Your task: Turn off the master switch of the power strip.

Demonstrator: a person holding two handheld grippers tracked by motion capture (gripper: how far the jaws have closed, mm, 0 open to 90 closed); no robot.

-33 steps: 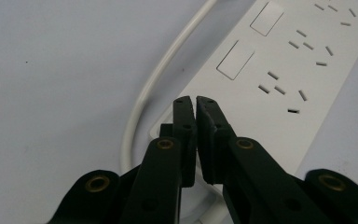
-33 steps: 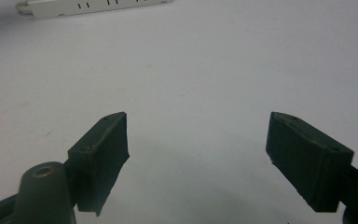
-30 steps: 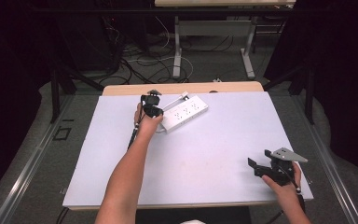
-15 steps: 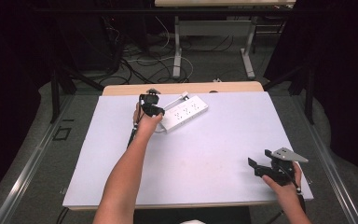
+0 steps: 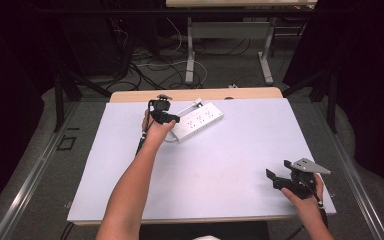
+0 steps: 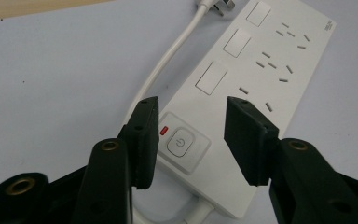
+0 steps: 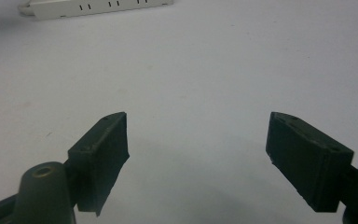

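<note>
Two tools | left tool (image 6: 191, 135) — jaws just been opening — hovering over power strip (image 6: 261, 84) switch (image 6: 182, 142) | right tool (image 7: 198, 158) sitting agape on worktop (image 5: 220, 165)

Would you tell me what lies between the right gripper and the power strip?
Only bare white table separates the right gripper from the power strip in the high view.
</note>
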